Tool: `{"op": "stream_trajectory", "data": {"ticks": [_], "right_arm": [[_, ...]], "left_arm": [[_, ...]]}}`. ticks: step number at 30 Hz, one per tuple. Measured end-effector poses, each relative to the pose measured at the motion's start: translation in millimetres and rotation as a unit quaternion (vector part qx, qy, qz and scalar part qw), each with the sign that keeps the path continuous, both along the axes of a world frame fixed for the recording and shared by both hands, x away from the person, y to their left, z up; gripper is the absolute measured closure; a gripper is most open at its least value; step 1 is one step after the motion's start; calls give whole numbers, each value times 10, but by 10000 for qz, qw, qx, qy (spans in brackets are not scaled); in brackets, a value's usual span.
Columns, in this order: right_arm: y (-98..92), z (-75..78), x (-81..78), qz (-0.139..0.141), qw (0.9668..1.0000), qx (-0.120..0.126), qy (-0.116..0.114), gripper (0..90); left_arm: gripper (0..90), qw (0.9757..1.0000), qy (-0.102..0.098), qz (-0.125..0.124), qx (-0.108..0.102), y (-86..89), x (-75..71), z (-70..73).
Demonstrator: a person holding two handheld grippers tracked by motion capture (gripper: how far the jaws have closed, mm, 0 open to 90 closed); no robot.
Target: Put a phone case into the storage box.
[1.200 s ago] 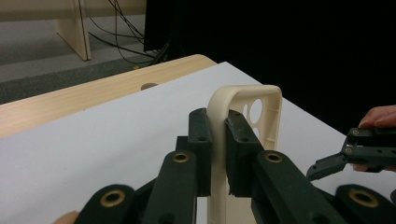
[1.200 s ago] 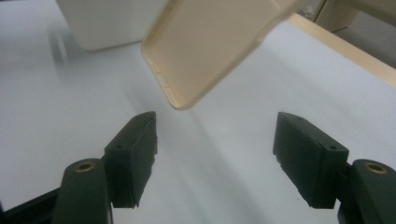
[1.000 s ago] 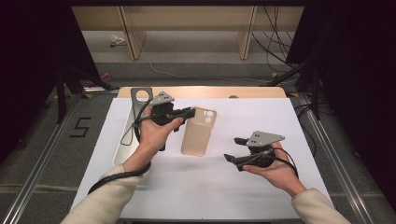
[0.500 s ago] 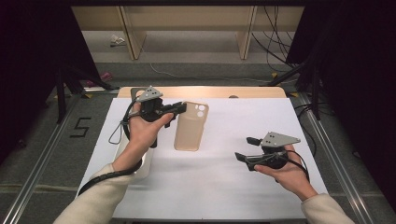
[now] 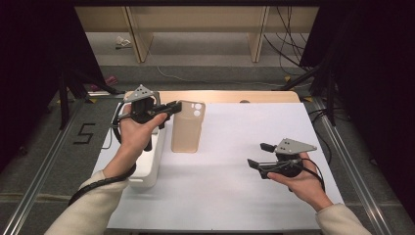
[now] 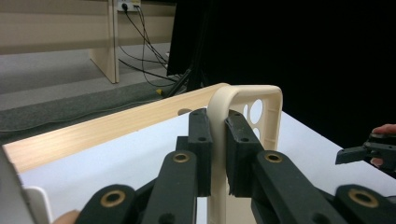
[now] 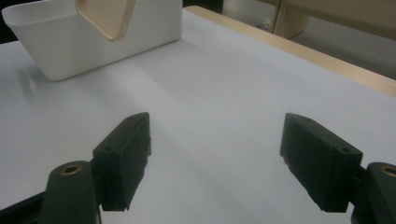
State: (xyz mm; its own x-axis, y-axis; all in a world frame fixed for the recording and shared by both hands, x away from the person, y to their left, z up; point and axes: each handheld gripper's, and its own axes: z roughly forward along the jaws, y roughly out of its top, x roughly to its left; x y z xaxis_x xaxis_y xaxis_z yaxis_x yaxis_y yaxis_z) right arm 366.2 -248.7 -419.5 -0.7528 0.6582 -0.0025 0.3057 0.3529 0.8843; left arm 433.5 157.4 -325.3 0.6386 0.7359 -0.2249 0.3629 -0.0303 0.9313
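My left tongs (image 5: 172, 107) pinch the rim of the beige phone case (image 5: 186, 128), which hangs clear of the table at upper left of the high view, just right of the white bin (image 5: 149, 169); I judge this the carry step, and next the case must swing left over the bin's wall before I let go; my right tongs (image 5: 258, 155) have just been opening, nothing between them, idle at lower right; bare white tabletop (image 5: 230, 191) lies between.

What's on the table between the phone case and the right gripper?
Nothing: in the high view the white tabletop between the phone case, held by the left gripper, and the open right gripper is bare.
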Motion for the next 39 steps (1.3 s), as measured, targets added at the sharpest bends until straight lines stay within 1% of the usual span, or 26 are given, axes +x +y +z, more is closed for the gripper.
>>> {"op": "stream_trajectory", "data": {"ticks": [5,11,17,29,34,39], "right_arm": [[-11,-2,4,-29,10000,62,10,256],[-19,-5,7,-62,10000,71,19,257],[-33,-4,14,-110,9999,118,28,258],[-36,-10,17,-133,9998,131,39,257],[-41,-10,20,-153,9998,143,36,258],[-43,-15,25,-166,9997,176,44,258]], "left_arm": [[821,10000,-7,90,-19,104,2,18],[822,9999,-15,164,-9,210,6,38],[821,9997,-6,226,-14,301,5,45],[821,9993,-9,365,-17,472,14,73],[822,9990,-4,436,-55,550,23,79],[822,9988,-3,492,-26,615,32,89]]}}
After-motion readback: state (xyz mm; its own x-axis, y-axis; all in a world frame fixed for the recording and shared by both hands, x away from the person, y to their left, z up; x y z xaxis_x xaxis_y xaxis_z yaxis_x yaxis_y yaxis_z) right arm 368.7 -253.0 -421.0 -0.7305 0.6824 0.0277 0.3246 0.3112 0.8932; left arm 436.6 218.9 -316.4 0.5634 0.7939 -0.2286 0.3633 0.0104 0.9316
